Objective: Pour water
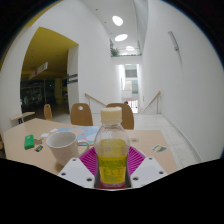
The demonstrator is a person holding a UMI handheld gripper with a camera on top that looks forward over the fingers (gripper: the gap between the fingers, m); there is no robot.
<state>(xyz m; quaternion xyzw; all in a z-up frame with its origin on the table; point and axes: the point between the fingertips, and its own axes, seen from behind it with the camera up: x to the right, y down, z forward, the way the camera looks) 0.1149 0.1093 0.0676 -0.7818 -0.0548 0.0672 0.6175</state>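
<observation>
A clear plastic bottle (111, 150) with a white cap and a yellow label stands upright between my gripper's (111, 165) two pink pads (88, 160). Both pads press on its sides, and it is held above the light wooden table (150, 140). A white mug (62, 147) stands on the table just ahead of the fingers, to the left of the bottle, its opening facing up.
A green object (30, 140) lies on the table left of the mug. A small dark object (159, 148) lies to the right of the bottle. Wooden chairs (82, 113) stand beyond the table, with white walls and a staircase behind.
</observation>
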